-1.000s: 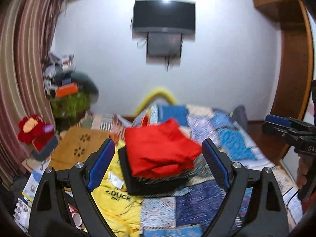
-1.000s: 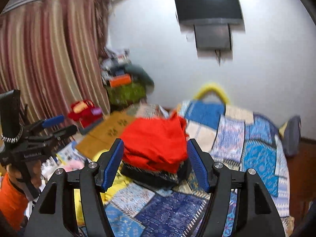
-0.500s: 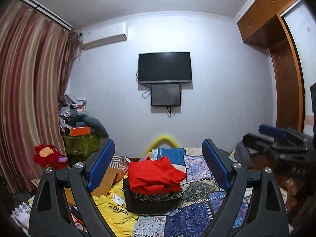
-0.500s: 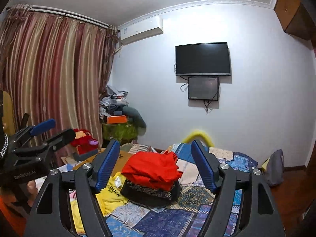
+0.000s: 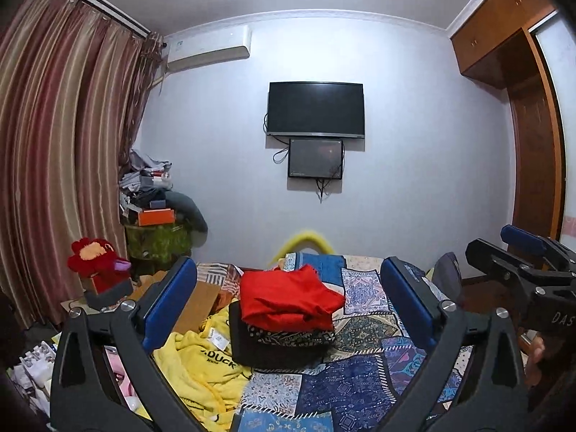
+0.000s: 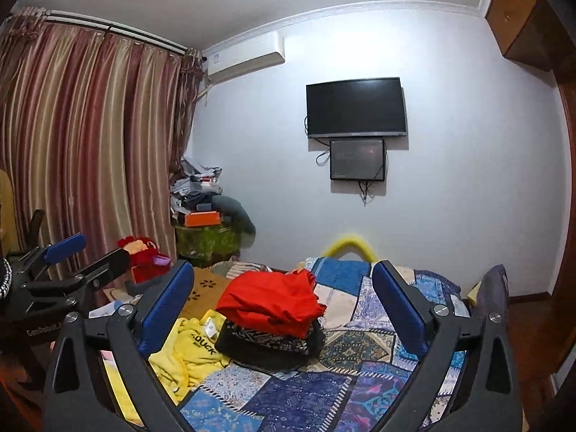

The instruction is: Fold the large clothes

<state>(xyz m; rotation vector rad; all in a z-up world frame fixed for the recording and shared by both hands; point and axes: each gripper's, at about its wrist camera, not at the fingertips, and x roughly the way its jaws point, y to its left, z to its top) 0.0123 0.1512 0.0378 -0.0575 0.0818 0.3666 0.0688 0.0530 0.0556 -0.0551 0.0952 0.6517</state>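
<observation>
Pulling back from bed: both grippers now sit far from clothes, pointing level at wall. Left gripper (image 5: 288, 309) jaws just opened wide, nothing between them. Right gripper (image 6: 280, 313) jaws just opened wide too, empty. Red garment (image 5: 288, 302) lies folded on top of dark folded pile (image 5: 277, 345), on patchwork blanket (image 5: 345, 381). Yellow garment (image 5: 201, 363) lies crumpled beside pile, likely next to fold

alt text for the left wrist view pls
The open left gripper frames a folded red garment stacked on dark folded clothes on a patchwork bedspread. A crumpled yellow garment lies beside the stack.
</observation>
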